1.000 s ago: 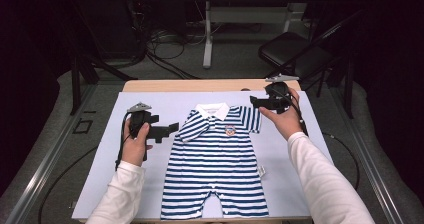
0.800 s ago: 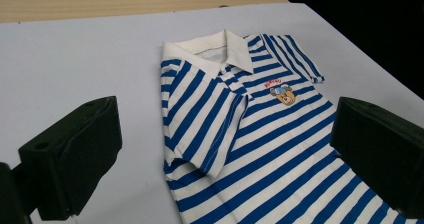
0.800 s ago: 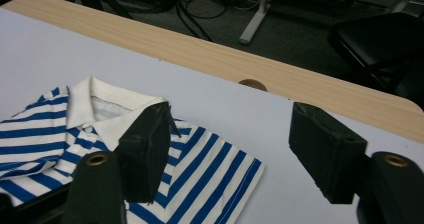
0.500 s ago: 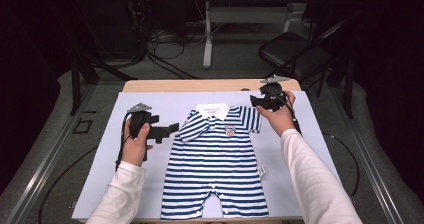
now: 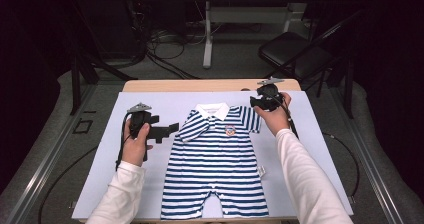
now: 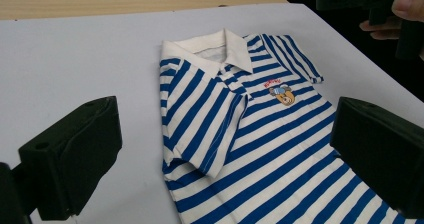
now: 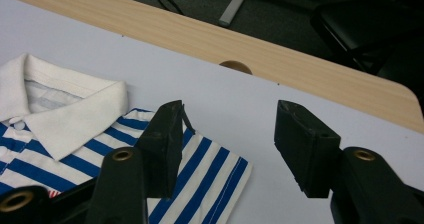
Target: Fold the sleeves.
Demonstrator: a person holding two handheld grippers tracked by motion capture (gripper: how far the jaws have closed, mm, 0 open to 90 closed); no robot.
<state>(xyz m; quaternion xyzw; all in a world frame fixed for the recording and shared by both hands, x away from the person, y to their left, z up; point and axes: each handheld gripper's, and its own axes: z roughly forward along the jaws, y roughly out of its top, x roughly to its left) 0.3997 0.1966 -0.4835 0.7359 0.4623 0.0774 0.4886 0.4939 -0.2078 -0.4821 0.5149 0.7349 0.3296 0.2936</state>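
The right claw [image 7: 227, 149] gapes wide and empty over the sleeve [image 7: 210, 179] nearest the worktop's far right corner, perhaps just clear of it. The left claw [image 6: 225, 149], equally wide, holds nothing. The blue-and-white striped baby romper [image 5: 217, 164] lies flat mid-worktop [image 5: 320, 149], white collar [image 5: 212, 110] toward the far edge.

Soft striped cloth romper [image 5: 216, 164] on smooth matt sheet [image 5: 100, 184] over wooden table [image 5: 200, 85].

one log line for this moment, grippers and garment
item: blue-and-white striped baby romper flat on white sheet | left gripper: open, beside sleeve | right gripper: open, over other sleeve
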